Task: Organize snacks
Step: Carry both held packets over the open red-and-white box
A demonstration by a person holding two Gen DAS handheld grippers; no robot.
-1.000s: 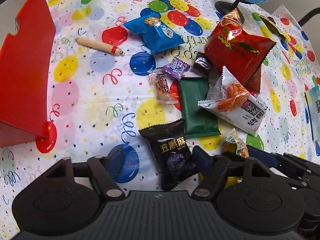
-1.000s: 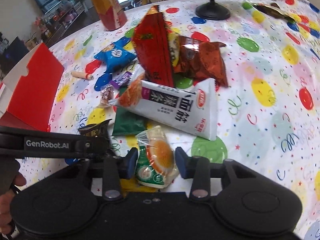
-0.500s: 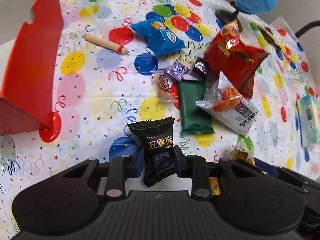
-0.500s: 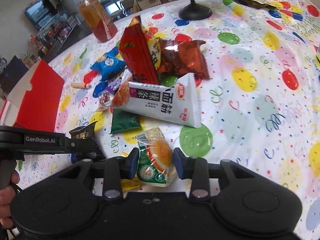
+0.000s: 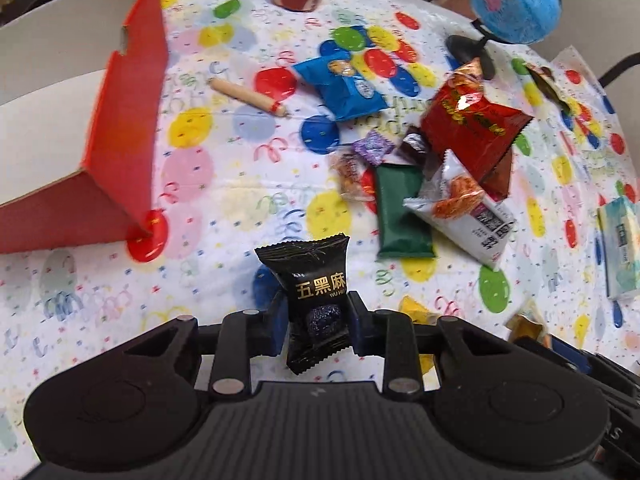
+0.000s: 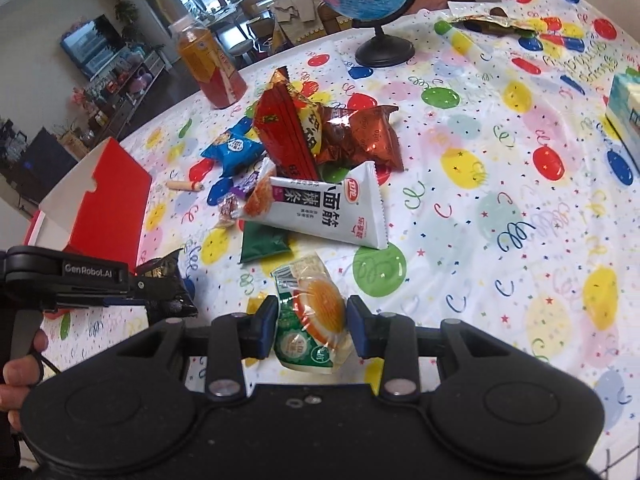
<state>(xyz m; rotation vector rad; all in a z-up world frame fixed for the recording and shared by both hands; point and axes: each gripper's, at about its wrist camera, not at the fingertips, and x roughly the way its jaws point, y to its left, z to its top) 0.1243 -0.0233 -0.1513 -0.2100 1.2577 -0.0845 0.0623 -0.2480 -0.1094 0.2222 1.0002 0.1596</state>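
My left gripper is shut on a black snack packet with gold characters and holds it above the tablecloth. It also shows in the right wrist view. My right gripper is shut on a clear and green packet with an orange snack, lifted off the table. A pile of snacks lies beyond: a white packet, a red bag, a dark green packet, a blue packet and small candies. A red open box stands at the left.
A globe on a black stand and an orange drink bottle stand at the back. A wooden stick lies near the box. A light blue tissue pack lies at the right. A small yellow wrapper lies under the grippers.
My left gripper closed on the black packet and lifted it off the table. My right gripper rose with the orange snack packet, and both views pulled back from the pile.
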